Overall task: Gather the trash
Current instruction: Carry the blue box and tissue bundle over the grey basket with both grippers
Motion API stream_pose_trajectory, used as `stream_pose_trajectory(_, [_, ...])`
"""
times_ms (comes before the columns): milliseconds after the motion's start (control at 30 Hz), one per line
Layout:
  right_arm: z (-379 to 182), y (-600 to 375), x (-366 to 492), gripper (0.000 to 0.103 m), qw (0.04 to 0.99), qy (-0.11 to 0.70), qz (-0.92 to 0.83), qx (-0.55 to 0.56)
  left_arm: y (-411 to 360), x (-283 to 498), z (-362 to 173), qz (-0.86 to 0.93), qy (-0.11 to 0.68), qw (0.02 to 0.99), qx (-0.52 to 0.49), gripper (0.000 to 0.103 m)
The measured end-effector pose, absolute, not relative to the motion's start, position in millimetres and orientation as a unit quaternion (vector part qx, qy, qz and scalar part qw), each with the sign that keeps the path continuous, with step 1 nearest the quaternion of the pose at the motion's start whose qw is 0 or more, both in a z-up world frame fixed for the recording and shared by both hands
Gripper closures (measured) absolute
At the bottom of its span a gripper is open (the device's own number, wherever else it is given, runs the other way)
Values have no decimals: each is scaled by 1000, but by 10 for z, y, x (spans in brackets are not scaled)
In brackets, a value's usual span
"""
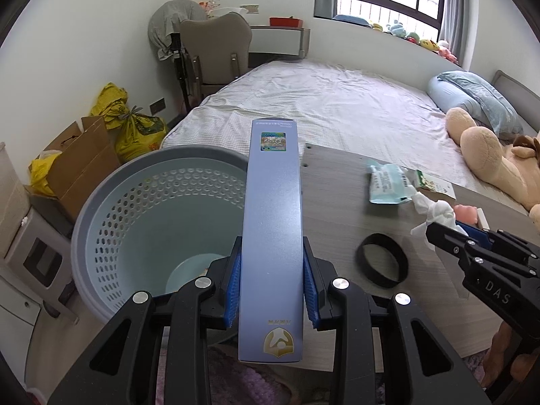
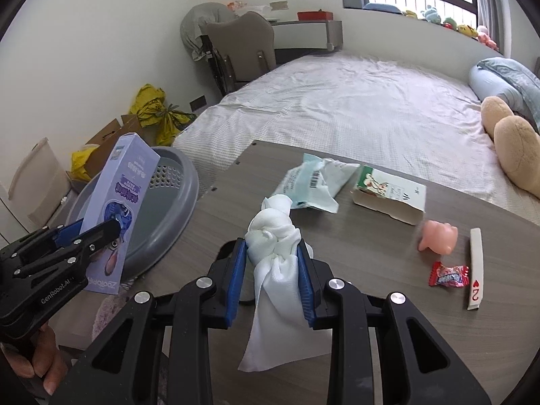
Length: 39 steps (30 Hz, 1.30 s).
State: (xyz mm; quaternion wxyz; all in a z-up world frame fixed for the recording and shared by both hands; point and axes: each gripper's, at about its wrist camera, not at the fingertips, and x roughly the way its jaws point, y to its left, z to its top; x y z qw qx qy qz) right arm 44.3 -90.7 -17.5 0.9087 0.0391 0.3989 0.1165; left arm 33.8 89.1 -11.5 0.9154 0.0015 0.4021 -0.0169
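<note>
**Two tools loaded at the desk edge**

We see the left tool (image 1: 272, 280) pinching a tall lilac box (image 1: 272, 229), whose lower end hides part of the desk (image 1: 337, 202) edge and the floor below. The grey perforated bin (image 1: 152, 209) sits just left of it, mouth open, its near rim cut off by the tool's arms. The right tool (image 2: 271, 270) is pressed onto a knotted white tissue (image 2: 273, 233). Ahead of it lie a torn wrapper (image 2: 314, 182) and a small carton (image 2: 388, 195); to its right, a red candy (image 2: 448, 275) and a playing card (image 2: 475, 266).
</note>
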Motion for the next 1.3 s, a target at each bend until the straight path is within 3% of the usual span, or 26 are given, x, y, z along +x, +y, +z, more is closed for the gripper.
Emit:
stream_pose_trajectory(733, [-139, 325, 913, 74, 886, 410, 217, 4, 1952, 539, -227, 50, 424, 903, -39, 72])
stream_pose_trajectory(1300, [-335, 767, 1246, 74, 864, 440, 245, -4, 2252, 778, -397, 57, 449, 890, -50, 72])
